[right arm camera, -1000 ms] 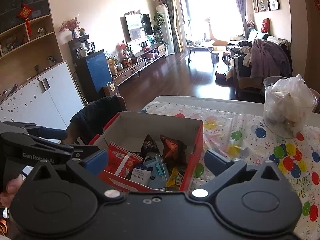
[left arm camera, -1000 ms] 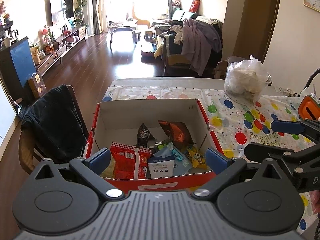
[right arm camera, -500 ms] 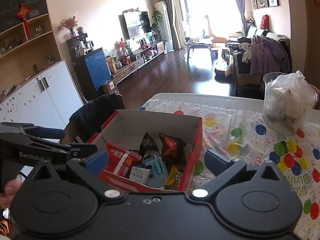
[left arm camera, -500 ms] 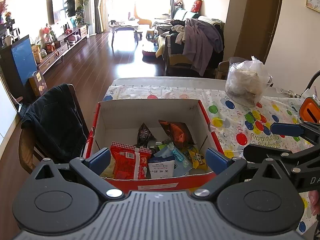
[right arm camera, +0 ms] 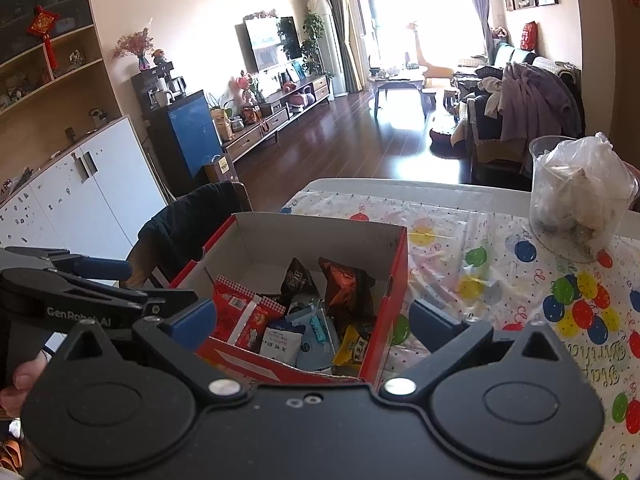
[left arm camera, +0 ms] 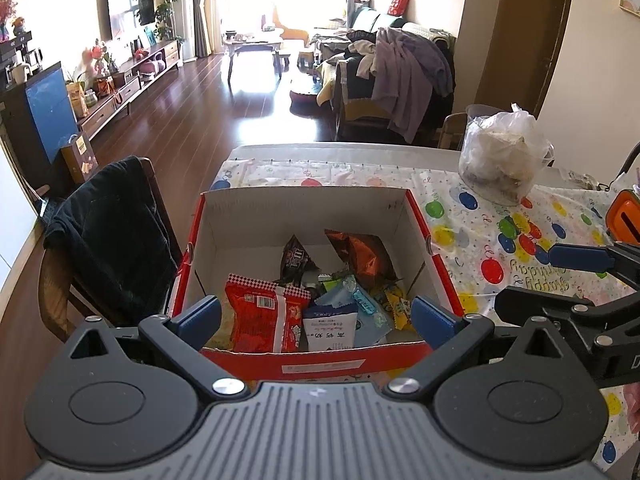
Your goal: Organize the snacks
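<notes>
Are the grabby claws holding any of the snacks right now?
No. The left gripper and the right gripper are both open and empty; the snacks lie in the red box.

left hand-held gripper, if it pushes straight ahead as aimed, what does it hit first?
Probably the near wall of the red box; the open left hand-held gripper straddles it. Slightly higher, it meets the red snack packet first. Depth unclear.

The red box's (left arm camera: 320, 364) near wall hid the lower parts of the snack packets (left arm camera: 264, 316). The right claw (left arm camera: 568, 276) ran off the right edge. Print on the white packet (right arm camera: 280, 340) was too small to read.
</notes>
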The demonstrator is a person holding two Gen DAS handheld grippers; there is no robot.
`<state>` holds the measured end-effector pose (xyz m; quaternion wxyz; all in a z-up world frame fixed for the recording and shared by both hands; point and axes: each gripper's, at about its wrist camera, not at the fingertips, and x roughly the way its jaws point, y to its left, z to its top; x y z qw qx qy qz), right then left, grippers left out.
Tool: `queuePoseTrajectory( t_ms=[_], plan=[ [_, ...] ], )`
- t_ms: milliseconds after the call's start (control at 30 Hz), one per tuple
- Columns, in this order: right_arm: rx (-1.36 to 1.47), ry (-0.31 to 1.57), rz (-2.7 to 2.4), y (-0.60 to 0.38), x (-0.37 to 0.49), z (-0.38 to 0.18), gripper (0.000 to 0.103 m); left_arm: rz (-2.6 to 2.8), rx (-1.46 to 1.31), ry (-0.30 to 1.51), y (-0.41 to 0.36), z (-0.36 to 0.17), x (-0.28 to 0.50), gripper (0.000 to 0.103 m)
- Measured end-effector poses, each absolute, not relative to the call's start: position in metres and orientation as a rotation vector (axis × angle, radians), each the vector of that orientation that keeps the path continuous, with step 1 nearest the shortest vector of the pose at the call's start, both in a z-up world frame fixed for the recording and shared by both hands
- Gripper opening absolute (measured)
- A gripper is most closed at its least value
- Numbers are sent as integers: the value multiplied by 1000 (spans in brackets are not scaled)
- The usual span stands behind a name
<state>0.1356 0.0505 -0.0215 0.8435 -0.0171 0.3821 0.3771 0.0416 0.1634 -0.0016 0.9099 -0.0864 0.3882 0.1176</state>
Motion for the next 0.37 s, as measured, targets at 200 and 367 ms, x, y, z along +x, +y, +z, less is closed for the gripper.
queuePoseTrajectory(
  t_ms=[200,367],
  plan=[
    [-33,818,781,51,134,-24,103,231,-158,807,162,-4,42,102],
    [-22,831,759,50,132,-28,103,213,-155,813,162,-6,41,102]
  ],
)
